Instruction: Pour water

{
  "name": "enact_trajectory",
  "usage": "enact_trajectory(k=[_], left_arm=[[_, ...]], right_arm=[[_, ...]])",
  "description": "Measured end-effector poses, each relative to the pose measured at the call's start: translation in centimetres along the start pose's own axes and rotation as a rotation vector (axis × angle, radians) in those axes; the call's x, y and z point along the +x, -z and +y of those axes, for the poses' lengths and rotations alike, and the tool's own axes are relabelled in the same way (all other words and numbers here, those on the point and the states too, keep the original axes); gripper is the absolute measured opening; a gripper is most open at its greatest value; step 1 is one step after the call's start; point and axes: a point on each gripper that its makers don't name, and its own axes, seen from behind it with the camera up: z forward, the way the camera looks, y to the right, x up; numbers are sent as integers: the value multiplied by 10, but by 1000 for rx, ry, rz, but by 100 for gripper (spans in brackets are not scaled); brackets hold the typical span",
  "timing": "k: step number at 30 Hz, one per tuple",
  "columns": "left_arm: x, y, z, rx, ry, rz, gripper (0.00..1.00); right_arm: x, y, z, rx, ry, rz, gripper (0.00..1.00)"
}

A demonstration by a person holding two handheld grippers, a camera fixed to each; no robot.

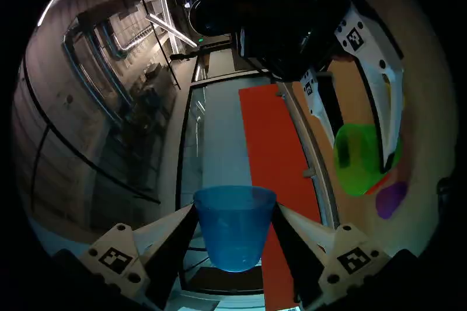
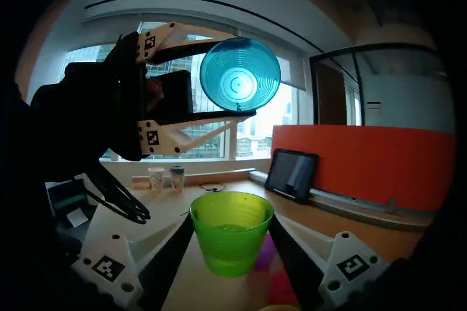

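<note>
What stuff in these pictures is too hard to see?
- Right gripper view: the purple shape is mostly hidden behind the green cup.
- Right gripper view: the little jar on the sill is too small to tell what's inside.
- Left gripper view: the purple blob is too blurred to identify.

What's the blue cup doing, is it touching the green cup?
Apart. The right gripper view shows the blue cup tipped up high, with the window showing between it and the green cup below.
</note>
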Motion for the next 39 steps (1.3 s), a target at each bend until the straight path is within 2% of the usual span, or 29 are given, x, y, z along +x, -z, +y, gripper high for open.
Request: enact_trajectory(k=[3,8,14,20,24,33,39], left_arm=[[1,1,1,-3,24,3,86],[-2,1,1,-9,117,-3,86],[-9,1,5,-25,264,-18,86],[-15,-2,12,-40,434,-35,86],[-18,-3,13,-36,539,-35,86],[-23,-4,19,-44,735,-36,86],[-21,-3,18,-42,873,-28,86]], right_arm=[[0,1,0,-1,0,3,90],[2,3,1,-4,1,7,90],[4,6,3,-14,3,11,90],[7,7,3,-20,3,15,90],[7,8,3,-25,5,16,90],[10,9,4,-30,6,23,90],[11,10,5,-33,7,25,90]])
